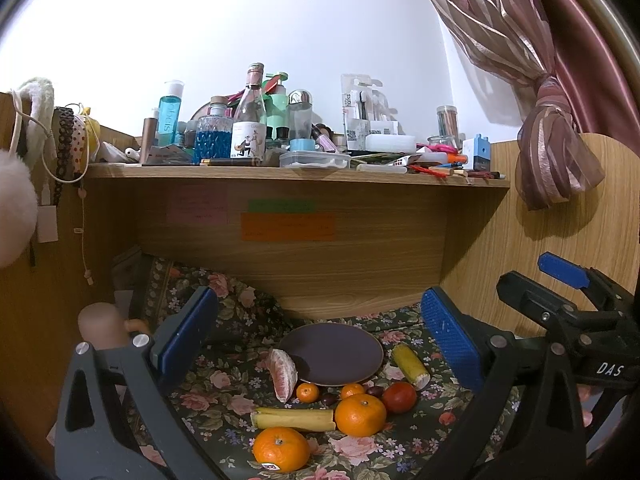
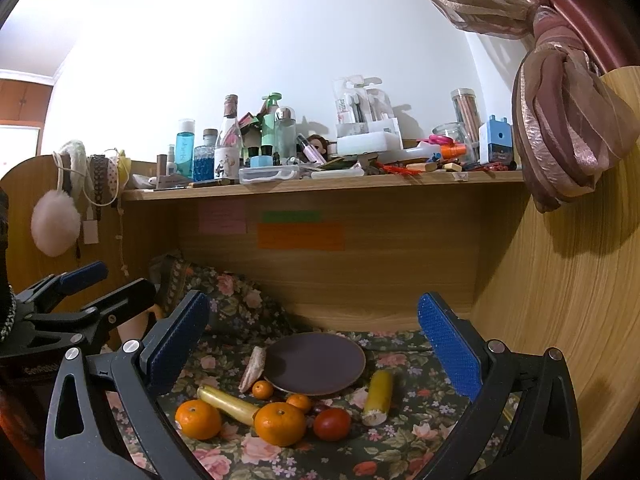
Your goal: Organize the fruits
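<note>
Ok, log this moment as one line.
left gripper: open, empty | right gripper: open, empty | plate: bare | fruit: all on floral cloth

Bright, perhaps overexposed; fisheye-warped edges.

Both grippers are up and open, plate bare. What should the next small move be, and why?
Probably lower the right gripper onto the tomato: the plate holds nothing, all the fruit lies loose on the floral cloth in front of it, and the tomato sits nearest that gripper with open space on its right.
</note>
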`<state>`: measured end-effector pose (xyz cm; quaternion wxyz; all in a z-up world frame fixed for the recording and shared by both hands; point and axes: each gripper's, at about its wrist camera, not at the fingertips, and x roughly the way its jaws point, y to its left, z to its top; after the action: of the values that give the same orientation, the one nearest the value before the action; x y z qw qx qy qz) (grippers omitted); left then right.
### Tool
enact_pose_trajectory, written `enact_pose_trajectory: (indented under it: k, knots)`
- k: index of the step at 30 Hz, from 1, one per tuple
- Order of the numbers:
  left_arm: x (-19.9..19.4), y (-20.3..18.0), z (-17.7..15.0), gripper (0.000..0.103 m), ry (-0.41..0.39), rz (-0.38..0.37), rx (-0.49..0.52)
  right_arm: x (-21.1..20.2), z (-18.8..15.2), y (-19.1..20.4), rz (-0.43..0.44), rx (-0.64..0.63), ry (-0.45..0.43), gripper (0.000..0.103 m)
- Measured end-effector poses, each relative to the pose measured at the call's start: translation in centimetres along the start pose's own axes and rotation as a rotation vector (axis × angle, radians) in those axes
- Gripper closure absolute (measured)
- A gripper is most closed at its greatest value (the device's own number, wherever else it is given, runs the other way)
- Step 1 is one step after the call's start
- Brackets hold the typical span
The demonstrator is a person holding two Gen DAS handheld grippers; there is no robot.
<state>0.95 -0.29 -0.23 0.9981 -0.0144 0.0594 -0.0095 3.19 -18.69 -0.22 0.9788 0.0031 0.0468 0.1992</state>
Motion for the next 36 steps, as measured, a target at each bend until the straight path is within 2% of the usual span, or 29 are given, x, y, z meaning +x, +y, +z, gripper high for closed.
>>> enact_pose_trajectory:
  k: [36]
  knots:
    - [-0.72,0.21,0.09,0.000,-0.023,-0.021,-0.014,-0.45,0.07,0.64,0.015,0.007,-0.014,0.000]
